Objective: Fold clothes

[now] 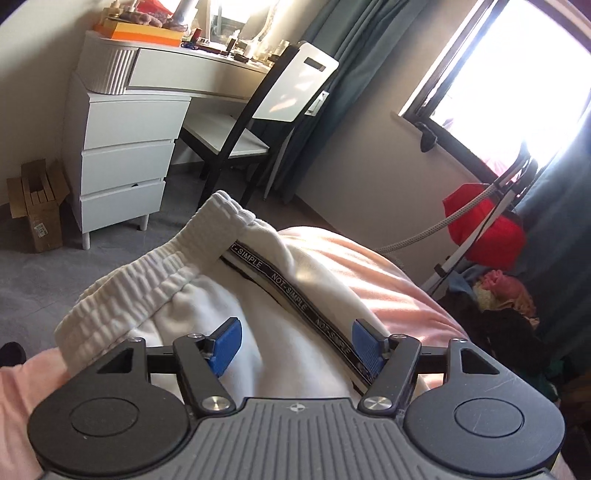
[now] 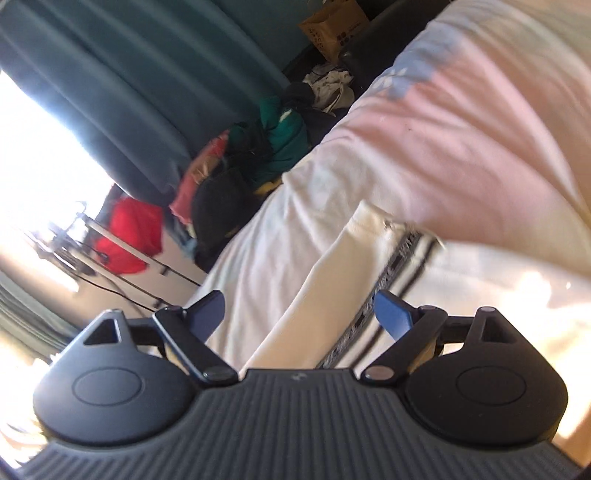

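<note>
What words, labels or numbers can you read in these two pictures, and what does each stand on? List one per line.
"NOT-SIMPLE", repeated along the black side stripe of the white trousers.
Label on the cardboard box: too small to read.
Print on the brown paper bag: blurred.

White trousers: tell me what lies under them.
The white trousers lie on a pink bed cover, which shows around them in both views. Whatever sits directly beneath the cloth, or between its layers, is covered and cannot be seen.

Black claw (image 1: 295, 345), blue pads (image 1: 225, 341), silver screws.
</note>
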Demonstrator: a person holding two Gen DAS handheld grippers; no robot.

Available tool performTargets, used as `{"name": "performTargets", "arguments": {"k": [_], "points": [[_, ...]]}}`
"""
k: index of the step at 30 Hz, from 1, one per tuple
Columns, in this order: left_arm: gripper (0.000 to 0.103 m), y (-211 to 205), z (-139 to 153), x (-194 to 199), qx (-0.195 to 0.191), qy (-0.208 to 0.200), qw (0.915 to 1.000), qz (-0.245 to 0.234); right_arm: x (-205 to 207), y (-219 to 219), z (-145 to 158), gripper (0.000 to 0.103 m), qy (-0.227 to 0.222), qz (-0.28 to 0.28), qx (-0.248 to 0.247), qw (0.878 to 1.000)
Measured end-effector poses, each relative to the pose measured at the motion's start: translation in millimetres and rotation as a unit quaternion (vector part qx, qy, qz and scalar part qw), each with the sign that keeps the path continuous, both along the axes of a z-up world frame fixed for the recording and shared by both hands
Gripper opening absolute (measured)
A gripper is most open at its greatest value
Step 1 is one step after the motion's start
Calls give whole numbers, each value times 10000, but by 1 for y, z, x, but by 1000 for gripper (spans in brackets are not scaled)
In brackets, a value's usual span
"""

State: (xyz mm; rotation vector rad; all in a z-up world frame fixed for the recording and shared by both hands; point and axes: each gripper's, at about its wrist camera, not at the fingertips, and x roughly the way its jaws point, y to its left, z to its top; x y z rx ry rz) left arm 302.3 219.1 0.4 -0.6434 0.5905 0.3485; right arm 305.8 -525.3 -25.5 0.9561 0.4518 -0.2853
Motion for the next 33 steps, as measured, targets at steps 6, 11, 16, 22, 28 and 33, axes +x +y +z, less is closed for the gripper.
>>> {"name": "performTargets", "arguments": {"k": [6, 11, 16, 22, 28, 33], "points": [[80, 19, -15, -59, -625, 103, 9974, 353, -78, 7, -22, 92, -455, -78, 1077, 9931], [80, 43, -43, -84, -1387, -25, 9874, 766, -127, 9, -44, 92, -499, 88, 1657, 9849], [79, 60, -72, -88, -1903, -228, 9748, 1138, -142, 5, -64, 92, -485, 295, 2007, 9780], [76, 63, -84, -54, -1723, -442, 9752, 1320, -107, 8, -88, 92, -498, 115, 1819, 9820], [36, 63, -78, -31, -1494, 75, 9737, 1721, -66, 12, -93, 71, -661, -443, 1083, 9909], [13, 68, -48, -35, -1273, 113, 9784, 1622, -62, 3, -95, 15, -561, -780, 898, 9913]]}}
